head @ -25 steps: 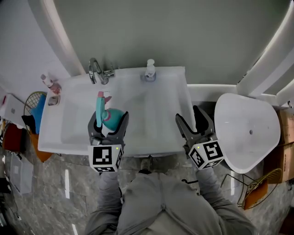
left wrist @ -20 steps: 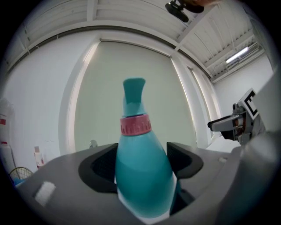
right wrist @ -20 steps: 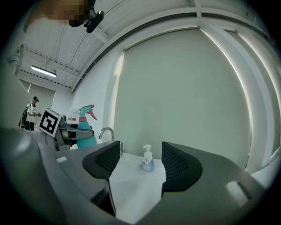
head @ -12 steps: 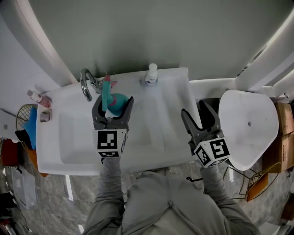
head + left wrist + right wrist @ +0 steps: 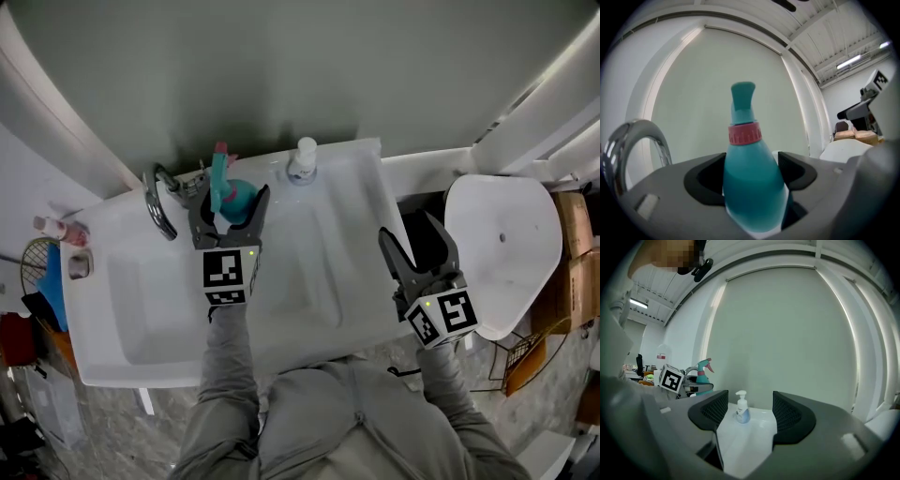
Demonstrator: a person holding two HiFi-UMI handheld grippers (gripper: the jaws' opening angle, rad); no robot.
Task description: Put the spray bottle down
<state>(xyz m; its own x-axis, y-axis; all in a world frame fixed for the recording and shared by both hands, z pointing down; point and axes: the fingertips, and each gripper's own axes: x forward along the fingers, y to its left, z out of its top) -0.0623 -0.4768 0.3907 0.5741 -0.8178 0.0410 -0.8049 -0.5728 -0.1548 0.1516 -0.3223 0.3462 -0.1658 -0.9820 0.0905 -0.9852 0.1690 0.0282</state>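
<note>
Two claws: left claw (image 5: 230, 208) is clamped on the teal spray bottle (image 5: 752, 183) at its belly. It's upright at the sink's (image 5: 122, 309) back ledge, beside the faucet (image 5: 157, 204); can't tell if it's touching down. Right claw (image 5: 412, 242) jaws apart, empty. Bottle prob. light, smooth plastic, a bit slippery, so grip low on the body, not the neck.

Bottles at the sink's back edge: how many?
2: the teal spray bottle in the left gripper beside the faucet, and the white pump bottle right of it. Small items far left are too unclear.
</note>
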